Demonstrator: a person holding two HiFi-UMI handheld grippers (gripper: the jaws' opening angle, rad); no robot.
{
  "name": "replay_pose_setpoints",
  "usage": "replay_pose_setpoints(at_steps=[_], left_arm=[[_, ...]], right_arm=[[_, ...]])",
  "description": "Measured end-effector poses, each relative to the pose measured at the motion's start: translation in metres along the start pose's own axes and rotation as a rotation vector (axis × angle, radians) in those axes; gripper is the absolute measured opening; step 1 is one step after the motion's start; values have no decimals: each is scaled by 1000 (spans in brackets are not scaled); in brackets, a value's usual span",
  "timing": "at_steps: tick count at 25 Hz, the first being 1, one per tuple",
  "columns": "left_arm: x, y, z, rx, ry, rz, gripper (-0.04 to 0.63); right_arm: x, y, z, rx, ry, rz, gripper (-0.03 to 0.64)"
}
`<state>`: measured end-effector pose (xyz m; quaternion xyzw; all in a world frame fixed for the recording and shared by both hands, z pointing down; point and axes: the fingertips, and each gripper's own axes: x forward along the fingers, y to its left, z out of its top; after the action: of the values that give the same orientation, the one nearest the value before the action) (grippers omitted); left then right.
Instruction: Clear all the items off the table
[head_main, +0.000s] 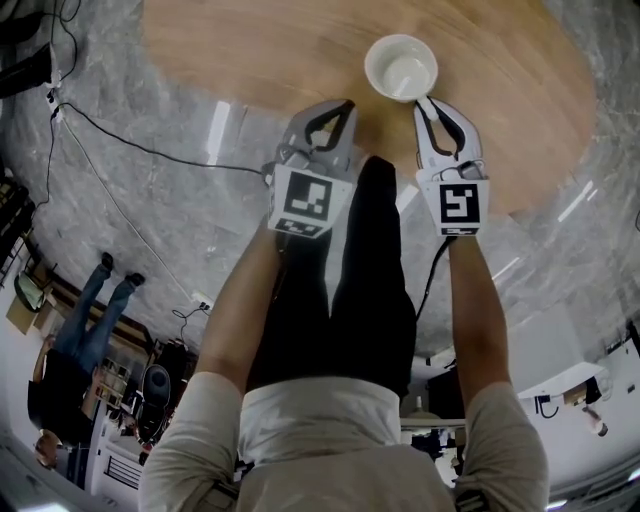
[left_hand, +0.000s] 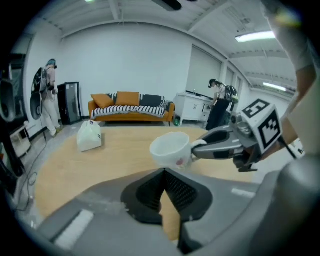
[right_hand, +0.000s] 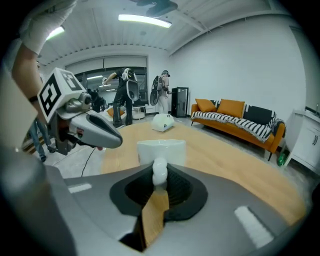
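Observation:
A white cup (head_main: 400, 67) is over the near edge of the round wooden table (head_main: 250, 50). My right gripper (head_main: 424, 102) is shut on its handle. In the right gripper view the handle (right_hand: 159, 172) is pinched between the jaws, with the cup's body (right_hand: 161, 149) just beyond them. The left gripper view shows the cup (left_hand: 170, 148) from the side, held by the right gripper (left_hand: 198, 146); whether it rests on the table I cannot tell. My left gripper (head_main: 347, 105) is shut on nothing, just left of the cup. A white bag (left_hand: 90, 136) lies farther across the table.
An orange sofa (left_hand: 131, 107) with striped cushions stands beyond the table. Cables (head_main: 120, 140) run over the grey marble floor to the left. People stand by the walls (right_hand: 125, 95) and one stands behind me (head_main: 80, 330).

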<state>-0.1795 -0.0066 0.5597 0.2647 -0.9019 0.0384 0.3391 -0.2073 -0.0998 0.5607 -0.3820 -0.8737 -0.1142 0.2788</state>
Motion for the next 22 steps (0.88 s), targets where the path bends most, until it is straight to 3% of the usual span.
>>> replay_pose_setpoints(at_steps=[3, 8, 16, 22], left_arm=[[4, 9, 14, 63, -26, 7, 21], [-13, 6, 44, 180, -69, -20, 21], [-48, 34, 30, 142, -81, 15, 21], [-84, 33, 9, 139, -90, -10, 21]], right_arm=[[-3, 2, -2, 31, -27, -10, 49], [-14, 11, 11, -7, -60, -1, 48], [-12, 38, 47, -5, -145, 8, 49], [-23, 68, 70, 31, -216, -35, 49]])
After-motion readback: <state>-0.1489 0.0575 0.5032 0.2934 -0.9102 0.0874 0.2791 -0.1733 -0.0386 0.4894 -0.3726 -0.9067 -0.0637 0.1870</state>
